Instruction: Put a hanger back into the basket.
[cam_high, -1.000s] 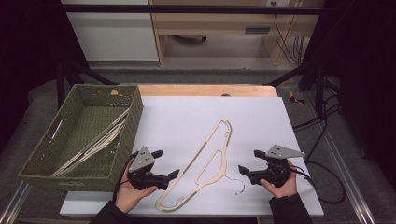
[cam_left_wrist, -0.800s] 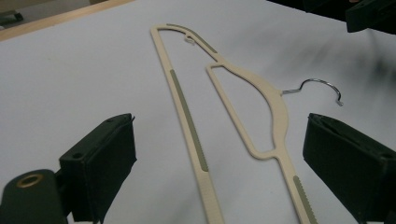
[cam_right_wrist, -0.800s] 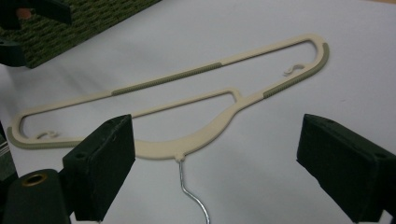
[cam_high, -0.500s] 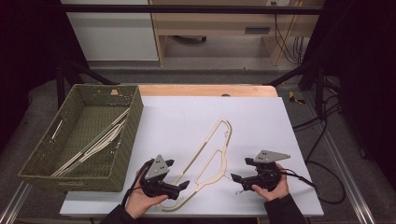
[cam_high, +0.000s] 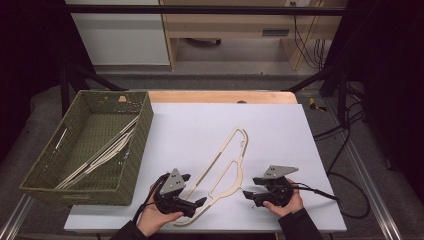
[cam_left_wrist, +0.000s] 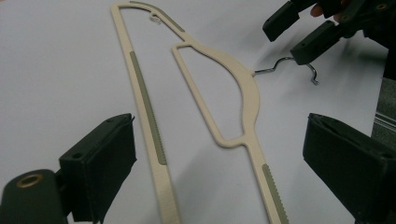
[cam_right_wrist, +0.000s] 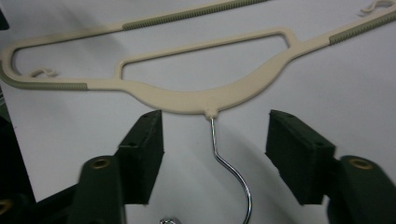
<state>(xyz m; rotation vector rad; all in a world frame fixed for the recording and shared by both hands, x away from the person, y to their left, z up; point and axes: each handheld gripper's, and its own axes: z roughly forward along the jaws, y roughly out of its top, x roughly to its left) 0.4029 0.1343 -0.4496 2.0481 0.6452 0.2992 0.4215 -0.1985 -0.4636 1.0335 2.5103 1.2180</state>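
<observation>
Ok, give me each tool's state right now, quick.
Left tool: open, holding nothing; jaws straddle the lower end of the cream plastic hanger.
Right tool: open, jaws have just been closing around the hanger's metal hook, not yet gripping.

High view overlooks the table (cam_high: 280, 125); both gripper views closely share the hanger (cam_left_wrist: 243, 93).

Matt cream plastic hanger (cam_right_wrist: 196, 95) with ribbed grey-green grip strips (cam_left_wrist: 147, 107), shiny metal hook (cam_right_wrist: 229, 168), woven green basket (cam_high: 132, 150).
</observation>
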